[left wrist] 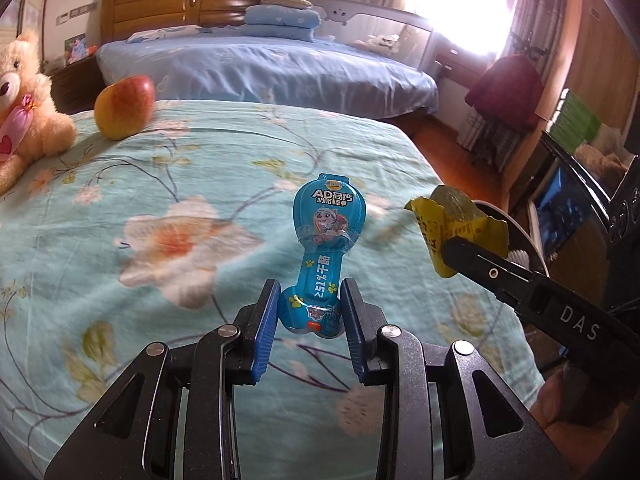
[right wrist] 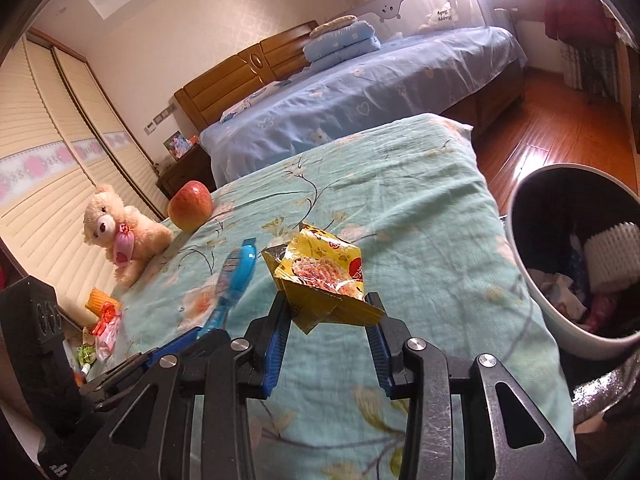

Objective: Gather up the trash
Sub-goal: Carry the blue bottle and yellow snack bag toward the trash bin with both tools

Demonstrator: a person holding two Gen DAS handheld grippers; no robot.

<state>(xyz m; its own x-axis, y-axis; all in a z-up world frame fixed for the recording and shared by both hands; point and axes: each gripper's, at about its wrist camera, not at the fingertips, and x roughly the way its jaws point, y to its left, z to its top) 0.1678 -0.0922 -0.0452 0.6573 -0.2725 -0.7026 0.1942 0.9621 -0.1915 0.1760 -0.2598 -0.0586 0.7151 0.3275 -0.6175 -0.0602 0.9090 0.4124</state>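
Left wrist view: the left gripper (left wrist: 308, 300) is clamping the lower end of a blue wrapper (left wrist: 325, 240), holding it above the floral bedspread (left wrist: 180, 208). An apple (left wrist: 125, 107) and teddy bear (left wrist: 24, 104) are sitting further back.

Right wrist view: the right gripper (right wrist: 329, 322) is pinching a yellow wrapper (right wrist: 320, 276) over the bedspread. A trash bin (right wrist: 532, 280) is standing just beside the bed, holding litter.

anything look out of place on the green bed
A whole apple sits on the floral bedspread beside the teddy bear, odd for a bed. More wrappers lie off the bed's edge.
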